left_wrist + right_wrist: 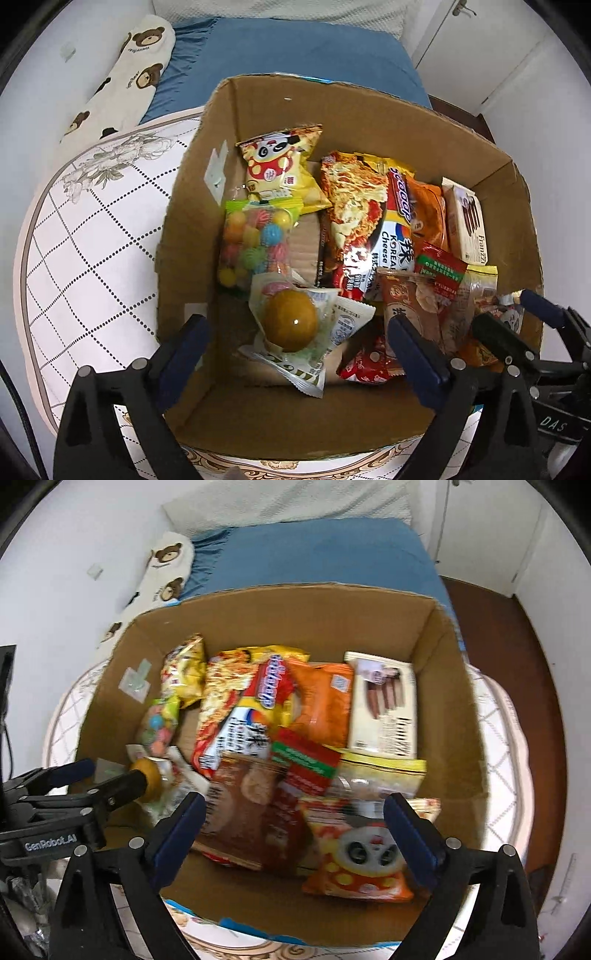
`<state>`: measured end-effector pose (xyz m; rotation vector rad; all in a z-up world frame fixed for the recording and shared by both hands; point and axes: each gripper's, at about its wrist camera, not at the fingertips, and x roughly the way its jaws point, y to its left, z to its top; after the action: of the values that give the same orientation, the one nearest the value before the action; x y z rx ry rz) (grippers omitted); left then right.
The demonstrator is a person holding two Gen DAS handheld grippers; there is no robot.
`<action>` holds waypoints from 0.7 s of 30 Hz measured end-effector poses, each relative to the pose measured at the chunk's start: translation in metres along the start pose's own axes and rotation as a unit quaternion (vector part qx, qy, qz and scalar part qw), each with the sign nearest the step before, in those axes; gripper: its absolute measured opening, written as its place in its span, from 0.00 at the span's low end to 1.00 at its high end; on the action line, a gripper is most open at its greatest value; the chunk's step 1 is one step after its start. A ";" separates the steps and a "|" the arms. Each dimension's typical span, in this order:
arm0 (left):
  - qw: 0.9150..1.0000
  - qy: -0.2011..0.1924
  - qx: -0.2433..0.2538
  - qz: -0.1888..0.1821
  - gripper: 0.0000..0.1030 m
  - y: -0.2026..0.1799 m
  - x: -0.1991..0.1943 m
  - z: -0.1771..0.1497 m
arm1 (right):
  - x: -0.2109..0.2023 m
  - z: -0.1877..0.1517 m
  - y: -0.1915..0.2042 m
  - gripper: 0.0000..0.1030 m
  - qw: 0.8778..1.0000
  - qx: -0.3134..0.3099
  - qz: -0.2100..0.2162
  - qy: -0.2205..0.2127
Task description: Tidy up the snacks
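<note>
Cardboard box point(369, 118) on the bed holds the snacks. Left tongs point(295, 354) gape wide over the yellow ball packet point(291, 321), empty. Right tongs point(295, 830) likewise wide, over the panda bag point(362, 860), apparently clear of it. Lift clear without snagging wrappers.

One cardboard box point(369, 122) — two panda snack bags point(280, 166) — one biscuit box point(467, 221).
</note>
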<state>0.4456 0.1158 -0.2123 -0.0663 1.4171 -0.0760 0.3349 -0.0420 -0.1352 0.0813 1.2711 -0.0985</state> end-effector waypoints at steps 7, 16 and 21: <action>1.000 -0.016 0.012 0.004 0.96 -0.013 -0.013 -0.008 | -0.012 -0.010 -0.011 0.97 1.000 0.013 -0.011 -0.007; 0.997 -0.073 0.011 0.016 0.96 -0.027 -0.059 -0.038 | -0.063 -0.042 -0.008 0.97 0.998 0.011 -0.013 -0.062; 0.993 -0.120 0.005 0.010 0.96 -0.031 -0.097 -0.067 | -0.110 -0.069 -0.007 0.97 0.994 0.011 -0.015 -0.109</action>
<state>0.3644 0.0938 -0.1238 -0.0518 1.1762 -0.0571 0.2361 -0.0376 -0.0501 0.0684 1.0543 -0.1443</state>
